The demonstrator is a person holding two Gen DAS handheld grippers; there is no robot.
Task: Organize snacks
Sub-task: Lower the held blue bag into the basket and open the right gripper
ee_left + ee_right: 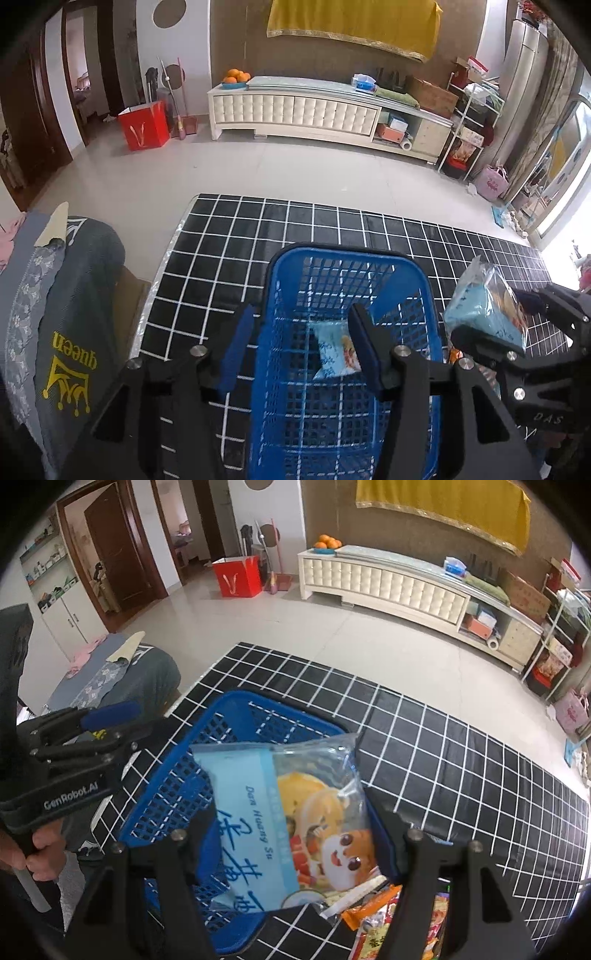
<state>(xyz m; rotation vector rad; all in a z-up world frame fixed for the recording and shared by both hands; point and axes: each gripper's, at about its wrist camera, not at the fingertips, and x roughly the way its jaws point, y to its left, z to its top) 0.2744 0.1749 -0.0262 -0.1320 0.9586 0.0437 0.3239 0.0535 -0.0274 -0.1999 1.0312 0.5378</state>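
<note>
In the left wrist view, a grey cushion [70, 306] printed "queen" sits at nine o'clock beside the black grid-patterned table [229, 236]. The left gripper [299, 347] hovers over the blue basket [280, 280] at six o'clock, its blue-padded fingers [236, 347] spread wide with nothing between them. One light-blue snack packet [334, 349] lies on the basket floor. At three o'clock the right gripper [491, 325] clamps a second snack bag [480, 306], held just right of the basket rim. In the right wrist view that bag [295, 812] fills the centre above the basket [166, 805]; more snack wrappers [373, 919] lie at five o'clock, possibly a small pile, though partly hidden.
</note>
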